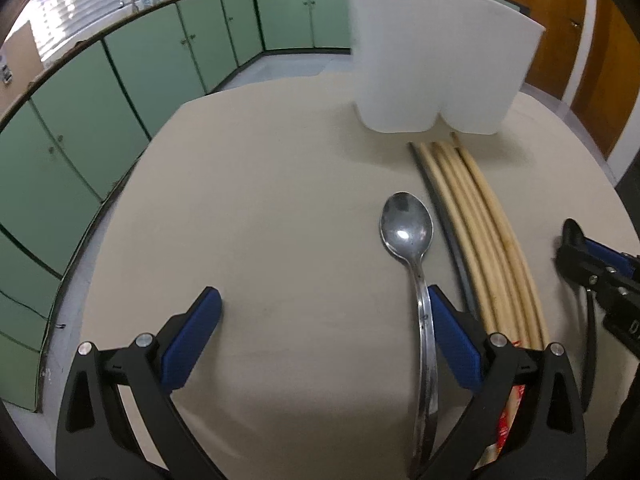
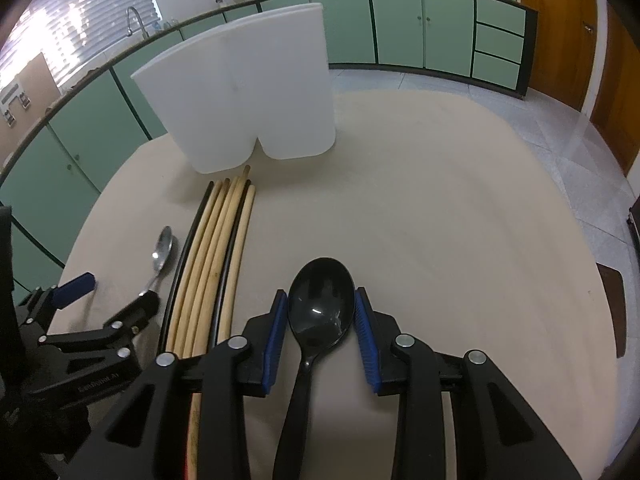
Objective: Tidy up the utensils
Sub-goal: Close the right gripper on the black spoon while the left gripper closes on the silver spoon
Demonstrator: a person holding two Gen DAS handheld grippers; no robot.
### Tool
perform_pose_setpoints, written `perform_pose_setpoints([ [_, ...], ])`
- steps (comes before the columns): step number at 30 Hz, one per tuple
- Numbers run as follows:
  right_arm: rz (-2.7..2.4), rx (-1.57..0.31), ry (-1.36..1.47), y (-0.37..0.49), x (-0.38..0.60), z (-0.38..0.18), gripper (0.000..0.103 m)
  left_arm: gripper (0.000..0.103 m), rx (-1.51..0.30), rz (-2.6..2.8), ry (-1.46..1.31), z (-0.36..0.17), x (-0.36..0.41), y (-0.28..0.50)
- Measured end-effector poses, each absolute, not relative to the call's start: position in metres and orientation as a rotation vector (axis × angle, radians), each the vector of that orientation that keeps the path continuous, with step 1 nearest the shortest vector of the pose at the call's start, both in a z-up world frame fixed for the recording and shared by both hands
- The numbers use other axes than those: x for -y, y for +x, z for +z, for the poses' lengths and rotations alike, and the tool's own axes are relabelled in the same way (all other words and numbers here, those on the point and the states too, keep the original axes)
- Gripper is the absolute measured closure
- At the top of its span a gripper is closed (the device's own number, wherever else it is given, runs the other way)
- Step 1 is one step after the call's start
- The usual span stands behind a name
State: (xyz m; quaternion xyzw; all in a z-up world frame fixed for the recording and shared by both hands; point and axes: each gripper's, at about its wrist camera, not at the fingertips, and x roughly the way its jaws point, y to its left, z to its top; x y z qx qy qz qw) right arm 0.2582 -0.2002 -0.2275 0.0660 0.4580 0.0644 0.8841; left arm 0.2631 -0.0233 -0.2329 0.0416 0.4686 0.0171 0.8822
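left gripper (image 1: pixel 324 304) spread wide – metal spoon (image 1: pixel 408 224) at its right pad | right gripper (image 2: pixel 321 300) pinching black spoon (image 2: pixel 321 304)

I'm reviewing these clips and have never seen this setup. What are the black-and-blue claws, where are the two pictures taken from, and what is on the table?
The claws are two-finger grippers that a person holds, one in each hand; no robot arm is involved. Each carries a fisheye camera looking forward along its fingers, hence the curved pictures.

The left gripper is wide open around the handle of a shiny metal spoon lying on the beige table. The right gripper has its blue pads at both sides of a black plastic spoon; whether it is clamped cannot be told.

Between the spoons lies a row of pale wooden and black chopsticks. Behind them stands a white two-compartment plastic holder.
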Motion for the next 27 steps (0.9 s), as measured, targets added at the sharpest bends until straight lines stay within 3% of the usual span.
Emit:
perform_pose_setpoints([
  [9, 0.134, -0.954, 0.122, 0.261, 0.197, -0.227, 0.069, 0.007, -0.963, -0.003, 0.035, -0.218, 0.021, 0.266],
  [12, 0.130, -0.957, 0.130, 0.262, 0.199, -0.227, 0.062, 0.006, -0.951, -0.010, 0.048, -0.214, 0.028, 0.276],
  [23, 0.141, -0.990, 0.148, 0.271, 0.201, -0.228, 0.061, 0.007, -0.996, -0.002, 0.068, -0.228, 0.038, 0.320],
  [25, 0.137, -0.992, 0.143, 0.273, 0.200, -0.229, 0.061, 0.016, -0.990, -0.019, 0.057, -0.227, 0.037, 0.319],
  [27, 0.129, -0.994, 0.128, 0.274, 0.197, -0.229, 0.061, 0.034, -0.982, -0.042, 0.051, -0.225, 0.034, 0.316],
])
